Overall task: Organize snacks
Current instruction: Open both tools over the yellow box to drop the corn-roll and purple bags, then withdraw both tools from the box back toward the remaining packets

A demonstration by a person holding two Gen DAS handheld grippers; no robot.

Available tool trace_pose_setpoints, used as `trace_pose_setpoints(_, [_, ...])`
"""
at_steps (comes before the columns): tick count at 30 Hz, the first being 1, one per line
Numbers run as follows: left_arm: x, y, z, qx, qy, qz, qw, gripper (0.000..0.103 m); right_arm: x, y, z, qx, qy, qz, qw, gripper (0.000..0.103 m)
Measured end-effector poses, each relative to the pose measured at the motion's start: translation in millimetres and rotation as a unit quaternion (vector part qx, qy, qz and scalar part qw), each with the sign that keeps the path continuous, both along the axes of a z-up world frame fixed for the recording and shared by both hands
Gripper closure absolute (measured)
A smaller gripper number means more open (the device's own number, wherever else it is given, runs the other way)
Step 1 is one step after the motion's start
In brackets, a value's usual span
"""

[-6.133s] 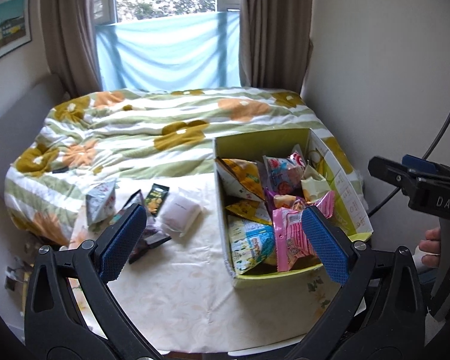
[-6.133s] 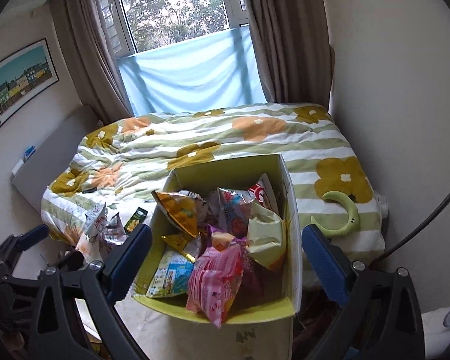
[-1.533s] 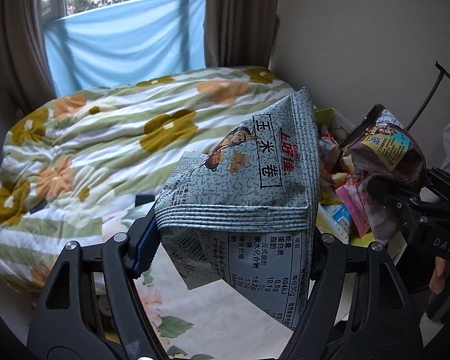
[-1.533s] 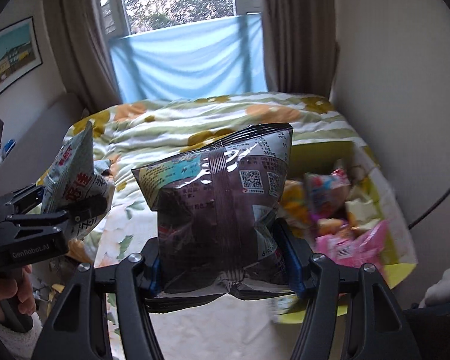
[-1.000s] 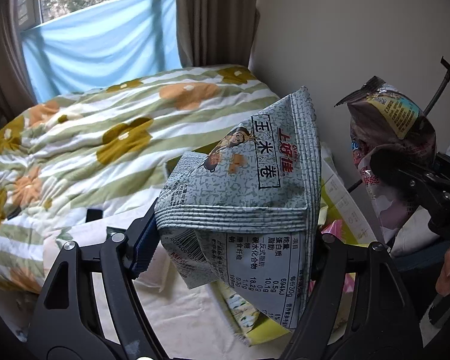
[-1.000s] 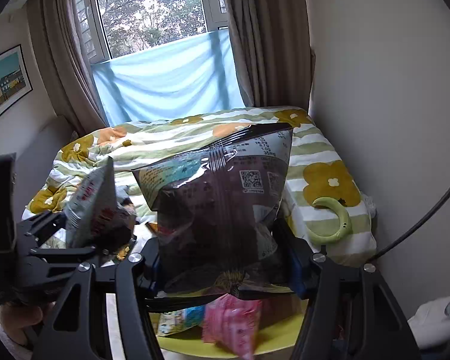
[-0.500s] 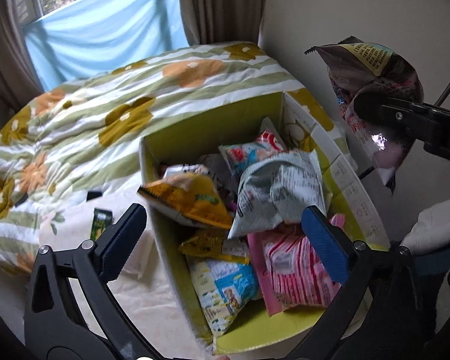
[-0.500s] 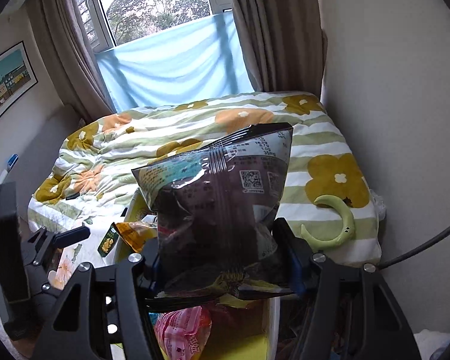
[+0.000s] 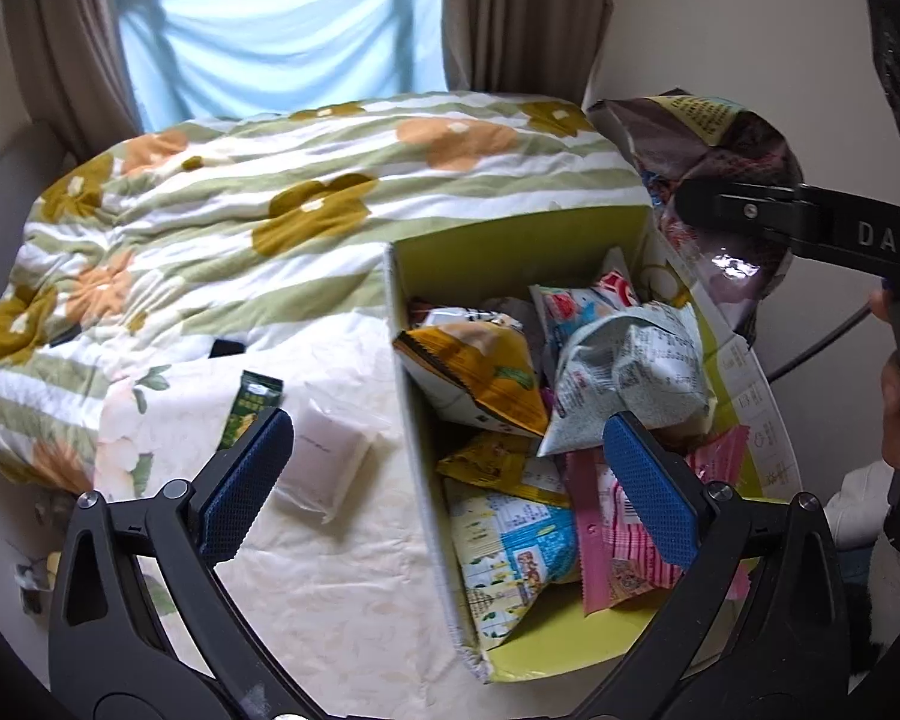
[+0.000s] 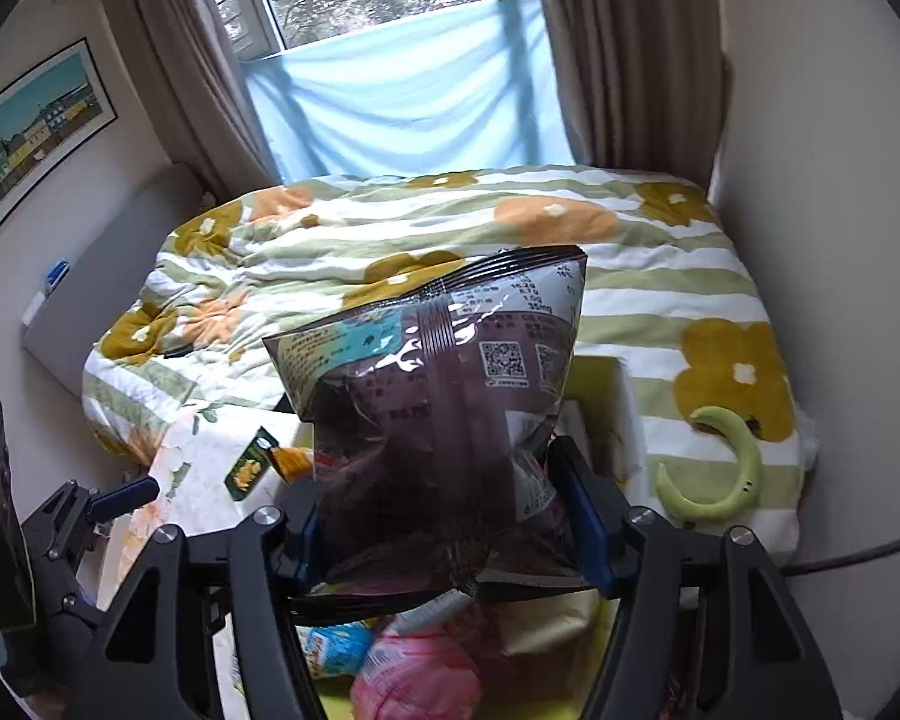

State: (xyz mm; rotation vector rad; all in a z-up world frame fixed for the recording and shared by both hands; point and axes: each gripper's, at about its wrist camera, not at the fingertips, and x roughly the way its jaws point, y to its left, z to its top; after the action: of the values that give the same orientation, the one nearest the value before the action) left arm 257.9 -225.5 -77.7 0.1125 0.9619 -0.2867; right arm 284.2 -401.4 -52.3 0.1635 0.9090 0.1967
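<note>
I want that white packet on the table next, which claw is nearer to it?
Left. The left claw hangs open just above the white packet; the right claw, opening around the dark snack bag, is over the box.

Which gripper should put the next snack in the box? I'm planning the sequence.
Right. The right gripper already has the dark brown bag between its opening jaws, above the yellow-green box. The left gripper is open and empty.

left hand-held gripper (image 9: 447,477) wide apart
</note>
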Motion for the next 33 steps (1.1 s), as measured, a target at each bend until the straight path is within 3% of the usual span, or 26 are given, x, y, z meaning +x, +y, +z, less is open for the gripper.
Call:
trace_pose_setpoints(4, [2.1,14.4,-5.5,0.003,0.012,0.017,0.9998,0.001,1.6,9.6,-5.8,0.017,-0.007,0.008,1.0,0.005])
trace_pose_setpoints(5, [1.3,17.3,-7.5,0.003,0.013,0.019,0.9997,0.001,-1.8,10.2,-7.1,0.019,-0.009,0.009,1.0,0.004])
trace_pose_setpoints(15, [-18.1,39.0,-16.4,-0.003,0.01,0.026,0.9996,0.001,-45.8,20.1,-25.7,-0.015,-0.001,0.0,1.0,0.004])
trace_pose_setpoints(26, [-41.3,47.8,10.1,0.001,-0.025,0.03,0.9992,0.001,-83.6,25.2,8.1,-0.054,-0.052,-0.021,0.997,0.004])
trace_pose_setpoints(33, [-65.1,74.6,20.7,0.008,-0.043,0.045,0.998,0.001,-103.1,36.0,22.7,-0.046,-0.074,-0.015,0.996,0.004])
